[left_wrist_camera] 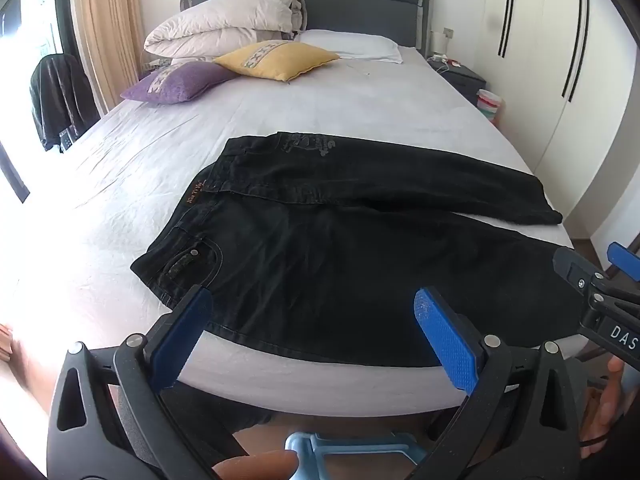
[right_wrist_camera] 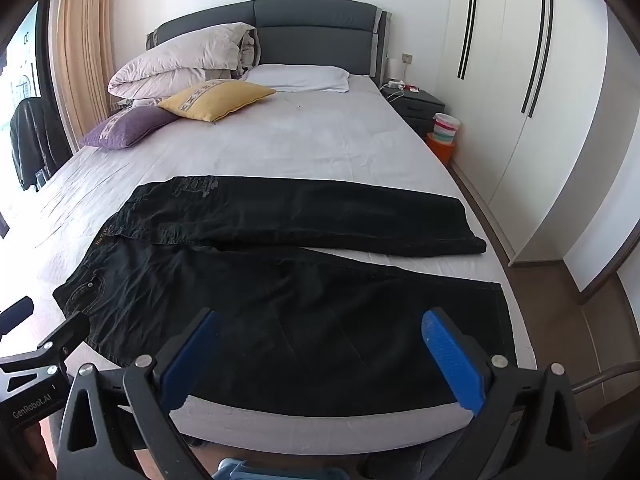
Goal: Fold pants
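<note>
Black pants (left_wrist_camera: 320,248) (right_wrist_camera: 280,280) lie spread flat across the foot of the bed, waistband to the left and both legs running right, the far leg slightly apart from the near one. My left gripper (left_wrist_camera: 316,312) hovers open above the near edge of the pants by the waist end, blue pads (left_wrist_camera: 448,344) wide apart with nothing between them. Over the near leg my right gripper (right_wrist_camera: 324,328) stands open too, its blue pads (right_wrist_camera: 452,360) empty. Each gripper shows at the edge of the other's view.
The bed (right_wrist_camera: 300,140) has a pale sheet. A folded duvet (right_wrist_camera: 184,60), a white pillow (right_wrist_camera: 304,78), a yellow cushion (right_wrist_camera: 216,98) and a purple cushion (right_wrist_camera: 128,126) sit at the head. White wardrobe (right_wrist_camera: 520,80) and nightstand (right_wrist_camera: 416,104) stand right; a jacket-draped chair (right_wrist_camera: 28,140) stands left.
</note>
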A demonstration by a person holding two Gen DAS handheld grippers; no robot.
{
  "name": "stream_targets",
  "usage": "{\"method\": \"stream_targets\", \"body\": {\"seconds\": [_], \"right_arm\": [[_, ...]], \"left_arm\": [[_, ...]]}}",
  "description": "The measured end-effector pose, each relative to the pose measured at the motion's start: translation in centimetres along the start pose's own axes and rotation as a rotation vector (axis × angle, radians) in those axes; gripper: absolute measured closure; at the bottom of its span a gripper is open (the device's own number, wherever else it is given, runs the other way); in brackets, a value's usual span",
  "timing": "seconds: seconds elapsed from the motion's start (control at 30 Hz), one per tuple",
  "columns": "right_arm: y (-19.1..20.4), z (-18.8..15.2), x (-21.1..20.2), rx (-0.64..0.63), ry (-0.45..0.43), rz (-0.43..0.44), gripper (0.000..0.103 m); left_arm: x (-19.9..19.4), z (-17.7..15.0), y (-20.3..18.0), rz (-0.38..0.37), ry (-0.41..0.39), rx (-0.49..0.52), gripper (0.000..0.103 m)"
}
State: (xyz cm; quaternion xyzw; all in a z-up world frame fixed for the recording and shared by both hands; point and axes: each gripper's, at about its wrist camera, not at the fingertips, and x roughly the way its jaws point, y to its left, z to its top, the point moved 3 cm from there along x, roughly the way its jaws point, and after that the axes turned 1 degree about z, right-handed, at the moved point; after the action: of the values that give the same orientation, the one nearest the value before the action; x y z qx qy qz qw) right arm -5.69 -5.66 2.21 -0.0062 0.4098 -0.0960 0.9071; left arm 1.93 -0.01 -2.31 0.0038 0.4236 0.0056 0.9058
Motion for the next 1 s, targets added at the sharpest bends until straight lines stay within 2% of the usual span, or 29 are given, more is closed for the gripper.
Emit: {"method": "stream_targets", "body": {"seconds": [1.0], "right_arm": [[0.68,-0.79,0.28,-0.004,0.010,-0.002,0.000]], "left_arm": [[0.25,-0.51,0.34,0.006,-0.002,-0.001,0.000]]}}
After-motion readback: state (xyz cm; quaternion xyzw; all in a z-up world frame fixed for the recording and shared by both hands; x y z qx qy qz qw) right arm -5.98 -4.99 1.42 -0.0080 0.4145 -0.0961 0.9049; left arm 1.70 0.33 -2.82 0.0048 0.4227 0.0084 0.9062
